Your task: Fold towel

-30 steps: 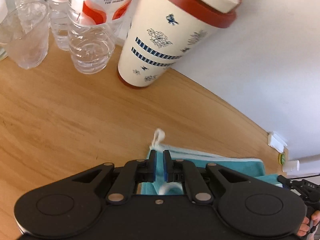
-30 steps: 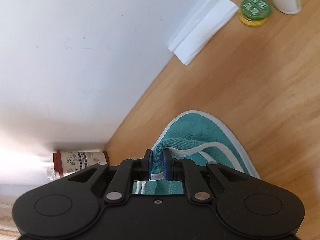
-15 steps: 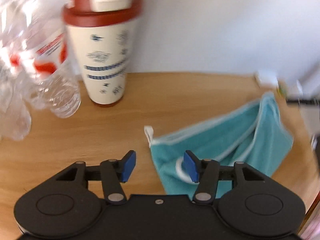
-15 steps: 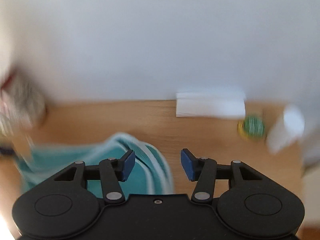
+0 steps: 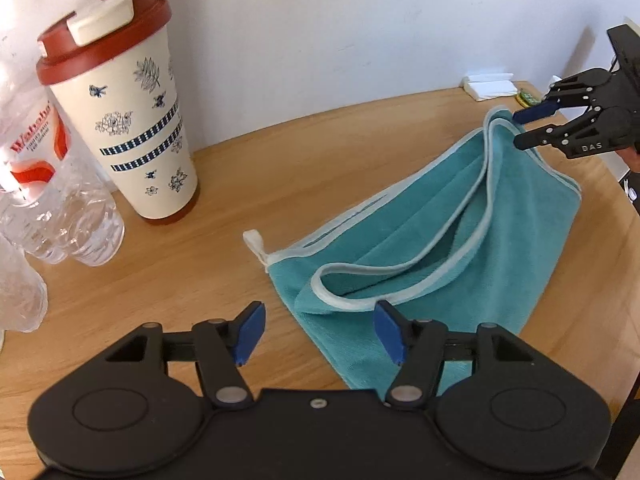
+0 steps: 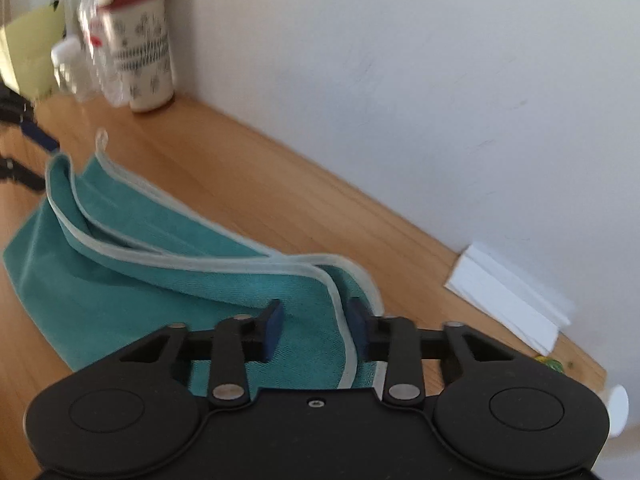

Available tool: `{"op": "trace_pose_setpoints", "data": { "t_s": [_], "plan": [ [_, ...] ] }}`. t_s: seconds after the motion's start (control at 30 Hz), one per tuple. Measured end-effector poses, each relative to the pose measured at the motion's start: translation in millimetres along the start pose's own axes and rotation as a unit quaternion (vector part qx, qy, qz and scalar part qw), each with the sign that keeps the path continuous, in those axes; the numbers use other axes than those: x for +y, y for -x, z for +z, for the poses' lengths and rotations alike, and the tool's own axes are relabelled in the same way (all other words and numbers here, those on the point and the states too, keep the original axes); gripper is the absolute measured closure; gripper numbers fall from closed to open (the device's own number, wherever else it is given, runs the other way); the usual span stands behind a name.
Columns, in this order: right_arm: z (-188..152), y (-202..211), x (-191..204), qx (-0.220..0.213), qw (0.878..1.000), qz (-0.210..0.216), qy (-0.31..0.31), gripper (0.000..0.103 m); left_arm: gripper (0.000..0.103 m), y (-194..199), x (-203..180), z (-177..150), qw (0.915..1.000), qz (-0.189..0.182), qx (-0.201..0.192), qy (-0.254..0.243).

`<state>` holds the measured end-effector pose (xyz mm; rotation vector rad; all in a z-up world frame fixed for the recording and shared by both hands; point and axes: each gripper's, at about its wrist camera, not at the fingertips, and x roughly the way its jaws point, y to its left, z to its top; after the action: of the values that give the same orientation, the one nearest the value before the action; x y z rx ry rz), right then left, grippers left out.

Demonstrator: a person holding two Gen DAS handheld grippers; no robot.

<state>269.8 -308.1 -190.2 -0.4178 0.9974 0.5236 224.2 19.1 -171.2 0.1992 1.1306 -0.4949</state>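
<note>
My left gripper [image 5: 319,333] and right gripper [image 6: 316,327] hover low over the towel [image 5: 440,248], jaws spread, holding nothing.

bottle [image 5: 38,152]: red "Wahaha" on label | right gripper [image 5: 520,130]: "DAS" on finger link

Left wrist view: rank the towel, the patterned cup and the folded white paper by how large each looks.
1. towel
2. cup, though it stands nearer the camera than much of the towel
3. folded white paper, small and farthest away, so its true size is unsure
</note>
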Motion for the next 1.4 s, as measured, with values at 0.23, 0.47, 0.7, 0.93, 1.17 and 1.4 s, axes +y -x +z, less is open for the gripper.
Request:
{"op": "trace_pose_setpoints", "data": {
  "t_s": [0.23, 0.47, 0.7, 0.93, 1.17, 1.4],
  "plan": [
    [3, 2, -17, 0.003, 0.999, 0.031, -0.033, 0.101, 0.044, -6, 12, 3, 0.9993, -0.004, -0.01, 0.035],
    [7, 26, -33, -0.045, 0.995, 0.029, -0.09, 0.101, 0.086, -12, 31, 5, 0.9935, 0.017, -0.016, 0.112],
    [6, -16, -38, -0.023, 0.992, -0.034, -0.122, 0.098, 0.093, -21, 40, 1, 0.9871, 0.073, 0.0, 0.143],
    [8, -31, -27, -0.023, 0.99, -0.106, -0.092, 0.075, 0.054, -3, 31, 2, 0.9884, 0.048, -0.031, 0.14],
    [0, 9, -24, -0.034, 0.994, -0.072, -0.071, 0.075, 0.05, 12, -20, 16, 0.9983, 0.016, -0.051, 0.023],
    [-18, -5, -21, 0.005, 0.996, -0.05, -0.073, 0.073, 0.051, -29, -26, 15, 0.9958, 0.09, -0.012, -0.011]
  ]
}}
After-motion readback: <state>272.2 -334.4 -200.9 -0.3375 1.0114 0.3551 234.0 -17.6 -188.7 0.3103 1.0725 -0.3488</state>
